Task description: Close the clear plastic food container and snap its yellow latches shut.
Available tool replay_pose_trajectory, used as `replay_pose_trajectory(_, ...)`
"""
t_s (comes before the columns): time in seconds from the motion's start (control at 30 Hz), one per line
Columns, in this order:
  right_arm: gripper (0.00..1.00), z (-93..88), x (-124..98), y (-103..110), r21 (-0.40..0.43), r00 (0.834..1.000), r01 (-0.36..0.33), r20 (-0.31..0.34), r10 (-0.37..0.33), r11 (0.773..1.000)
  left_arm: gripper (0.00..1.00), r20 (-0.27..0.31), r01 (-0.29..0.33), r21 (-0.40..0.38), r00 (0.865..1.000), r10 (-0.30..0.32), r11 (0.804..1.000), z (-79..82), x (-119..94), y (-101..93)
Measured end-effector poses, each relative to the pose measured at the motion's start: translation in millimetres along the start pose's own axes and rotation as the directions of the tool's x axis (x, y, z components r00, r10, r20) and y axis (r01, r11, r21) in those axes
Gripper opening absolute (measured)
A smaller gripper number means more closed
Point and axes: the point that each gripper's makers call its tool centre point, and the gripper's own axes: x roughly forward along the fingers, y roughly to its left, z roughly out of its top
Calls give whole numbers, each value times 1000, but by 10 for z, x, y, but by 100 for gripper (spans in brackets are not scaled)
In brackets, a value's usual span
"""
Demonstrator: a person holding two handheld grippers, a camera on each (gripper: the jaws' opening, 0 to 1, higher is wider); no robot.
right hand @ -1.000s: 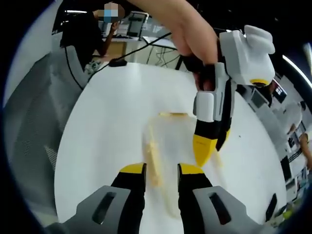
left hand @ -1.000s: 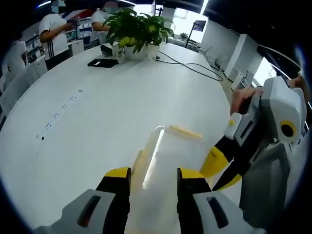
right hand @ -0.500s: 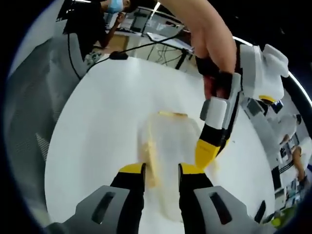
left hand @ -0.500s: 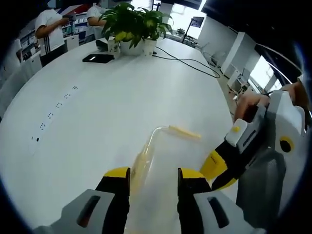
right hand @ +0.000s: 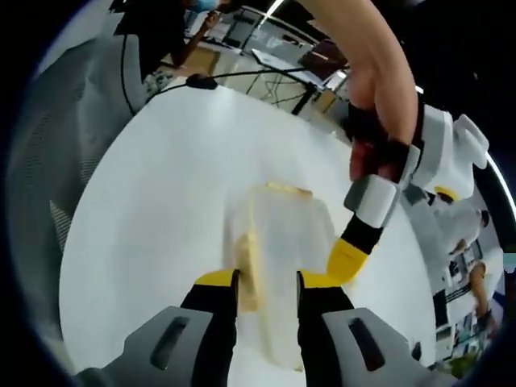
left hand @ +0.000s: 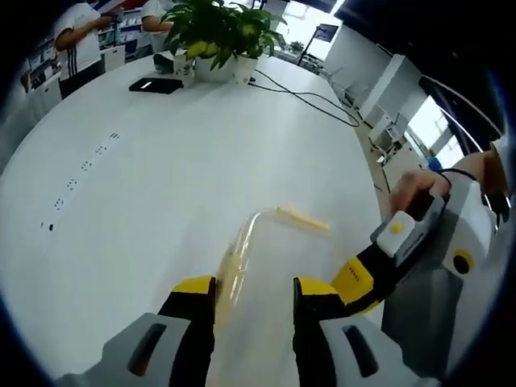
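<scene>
A big white oval table (left hand: 185,161) carries everything. Just ahead of the left gripper (left hand: 254,294) a clear plastic container (left hand: 258,242) with yellow latches rests on it. Far ahead of that gripper, at the table's far end, stand potted plants (left hand: 222,36), with a dark flat tablet-like thing (left hand: 155,85) beside them. A black cable (left hand: 310,101) trails across the top, ahead and to the right. Small dark marks (left hand: 81,173) dot the surface off to the left.
</scene>
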Motion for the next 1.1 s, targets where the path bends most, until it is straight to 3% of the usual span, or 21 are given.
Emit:
replay_pose_trajectory(0.57,25,-33,-2,-57,4,999,21,-27,-21,1000,32,-63,13,-16,998,-14,1000,52,32,18)
replay_pose_trajectory(0.67,25,-48,12,-100,12,999,34,-41,-33,999,32,-59,-8,-6,998,8,1000,64,10,48)
replay_pose_trajectory(1.1,25,-56,24,-105,20,999,29,-46,-29,999,30,-84,-3,-27,996,0,1000,50,13,39)
